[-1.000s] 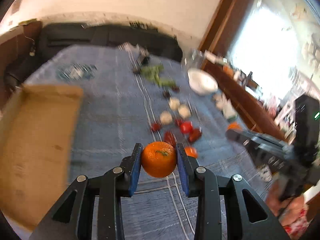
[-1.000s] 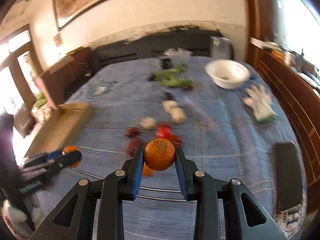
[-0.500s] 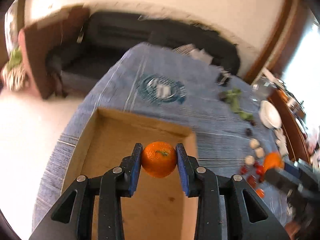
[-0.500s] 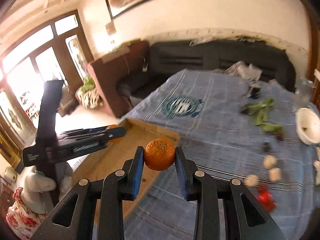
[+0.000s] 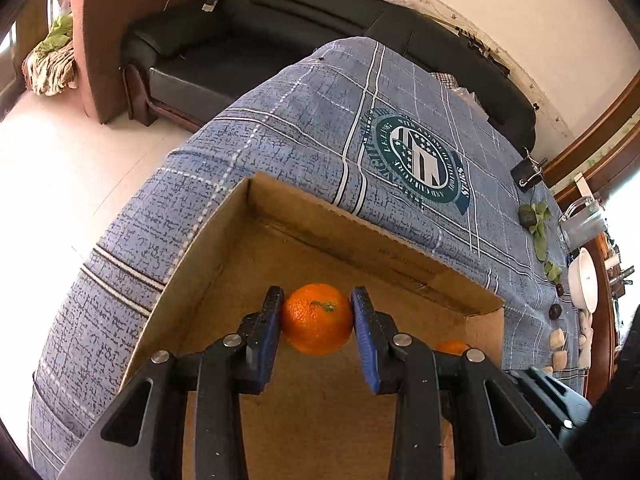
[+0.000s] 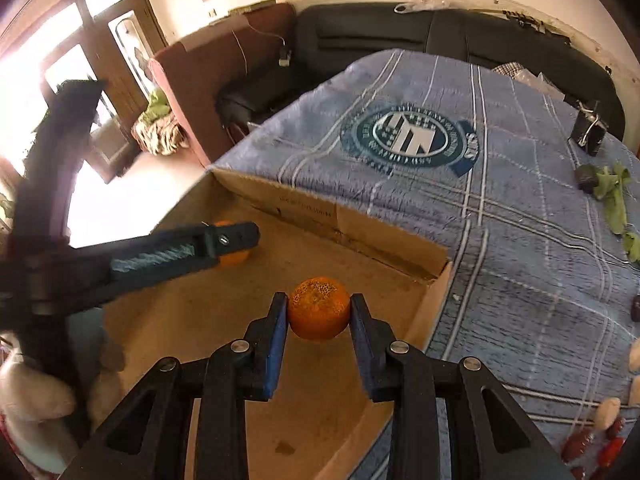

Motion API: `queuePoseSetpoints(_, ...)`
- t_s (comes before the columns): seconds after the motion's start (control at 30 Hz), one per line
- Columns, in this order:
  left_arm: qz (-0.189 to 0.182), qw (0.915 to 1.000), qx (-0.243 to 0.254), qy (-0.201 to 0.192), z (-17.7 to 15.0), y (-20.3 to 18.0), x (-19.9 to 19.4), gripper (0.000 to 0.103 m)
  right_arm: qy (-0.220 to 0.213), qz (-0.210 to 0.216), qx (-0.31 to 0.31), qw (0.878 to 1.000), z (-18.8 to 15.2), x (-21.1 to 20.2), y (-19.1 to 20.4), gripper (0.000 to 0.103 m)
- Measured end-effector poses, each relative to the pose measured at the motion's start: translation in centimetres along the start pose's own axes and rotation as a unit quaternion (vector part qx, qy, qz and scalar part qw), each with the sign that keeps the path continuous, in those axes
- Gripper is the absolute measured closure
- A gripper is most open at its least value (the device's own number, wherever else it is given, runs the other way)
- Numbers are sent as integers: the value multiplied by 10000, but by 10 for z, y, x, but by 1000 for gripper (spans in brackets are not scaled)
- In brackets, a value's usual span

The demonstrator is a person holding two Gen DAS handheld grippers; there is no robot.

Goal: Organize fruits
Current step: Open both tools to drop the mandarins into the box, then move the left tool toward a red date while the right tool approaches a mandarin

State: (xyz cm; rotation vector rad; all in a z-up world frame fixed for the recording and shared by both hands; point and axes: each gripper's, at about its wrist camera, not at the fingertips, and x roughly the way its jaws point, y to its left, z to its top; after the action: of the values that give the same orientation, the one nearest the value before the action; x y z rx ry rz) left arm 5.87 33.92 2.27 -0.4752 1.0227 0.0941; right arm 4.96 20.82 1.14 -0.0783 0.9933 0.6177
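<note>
My left gripper is shut on an orange with a green stem and holds it low inside an open cardboard box. My right gripper is shut on a second orange and holds it over the same box, near its right wall. In the right wrist view the left gripper reaches in from the left with its orange partly hidden. In the left wrist view the right gripper's orange peeks out behind my right finger.
The box sits on a blue checked tablecloth at the table's corner, with floor beyond the edge. Green leaves, a white bowl, small pale and red fruits and a black clip lie to the right. A black sofa stands behind.
Both grippers swung left from the fruit pile to the cardboard box, each still holding its orange. They have since dropped lower into the box.
</note>
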Motion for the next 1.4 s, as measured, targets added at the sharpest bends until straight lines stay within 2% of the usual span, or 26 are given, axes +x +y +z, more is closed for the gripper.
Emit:
queuePoseSetpoints(0.17, -119, 9998, -103, -124, -1, 2, -6, 61, -55, -85, -16, 9999, 0, 7, 0, 68)
queuePoseSetpoints(0.23, -121, 9996, -116, -244, -1, 2, -15, 61, -82, -65, -35, 9999, 1, 5, 1, 61)
queuePoseSetpoints(0.3, -90, 9991, -108, -404, -3, -1, -30, 60, -208, -144, -92, 9996, 0, -3, 3, 50)
queuePoseSetpoints(0.4, -71, 9978, -80, -658, -7, -6, -57, 59, -391, -123, -120, 9991, -4, -25, 4, 49)
queuePoseSetpoints(0.47, -81, 9962, -63, -871, -12, -10, -79, 52, -528, -127, -111, 9985, -9, -40, 4, 49)
queuePoseSetpoints(0.53, -150, 9937, -8, -1112, -23, -19, -104, 41, -690, -129, -90, 9975, -18, -61, 2, 48)
queuePoseSetpoints(0.6, -249, 9907, 75, -1337, -38, -29, -127, 37, -862, -126, 28, 9962, -33, -83, -4, 42)
queuePoseSetpoints(0.67, -364, 9877, 205, -1504, -55, -42, -145, 36, -978, -77, 187, 9950, -48, -101, -10, 37)
queuePoseSetpoints(0.77, -560, 9837, 425, -1654, -84, -63, -163, 35, -1120, -25, 453, 9927, -75, -126, -22, 37)
queuePoseSetpoints(0.93, -803, 9809, 524, -1692, -134, -89, -172, 28, -1400, -226, 1035, 9845, -123, -164, -54, 34)
queuePoseSetpoints(1.1, -833, 9853, 427, -1431, -170, -106, -153, 28, -1576, -349, 1922, 9680, -174, -193, -98, 32)
queuePoseSetpoints(1.2, -713, 9884, 574, -1214, -180, -119, -143, 28, -1646, -676, 2133, 9606, -194, -211, -120, 32)
queuePoseSetpoints(1.3, -660, 9874, 714, -1246, -190, -129, -145, 28, -1815, -936, 2417, 9486, -211, -227, -146, 32)
queuePoseSetpoints(1.4, -580, 9871, 855, -1224, -197, -139, -141, 28, -1857, -1011, 2679, 9400, -228, -237, -168, 32)
